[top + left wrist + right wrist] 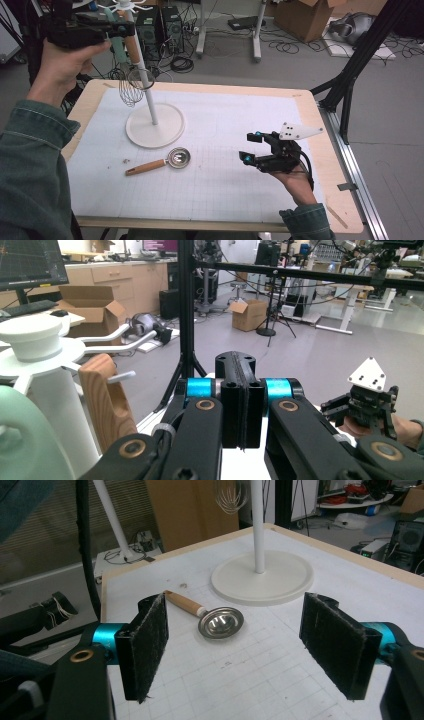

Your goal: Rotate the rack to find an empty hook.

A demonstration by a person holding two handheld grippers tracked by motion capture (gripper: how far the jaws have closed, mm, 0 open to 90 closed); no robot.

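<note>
High view: left tool (131, 28) raised at top of white rack (150, 107), over far-left part of desk (330, 200). Whisk (129, 82) hanging beside rack pole, mint handle up at the tool, wire head above the round base. Cannot tell from here whether the tool grips the handle. Wooden handle of another utensil also up by the pole. Small ladle (165, 161) flat on white mat (225, 175), just in front of the rack base, steel bowl toward the base, wooden handle pointing to left edge. Right tool (247, 147) low over mat toward right edge, jaws wide apart, holding nothing.

Left gripper view: left tool (242, 405) with jaws pressed together, nothing between them. Detail not seen from above: mint handle (25, 440) and wooden handle (107, 400) sit off to the side of the jaws, next to rack top (35, 340) with its pegs. Right tool (367, 402) visible farther off in a hand.

Right gripper view: right tool (232, 650) spread wide, both pads (150, 645) bare. Ladle (220, 621) ahead between the jaw lines, resting on mat, bowl facing up. Rack base (262, 582) behind it, whisk wires (230, 497) at top of frame.
</note>
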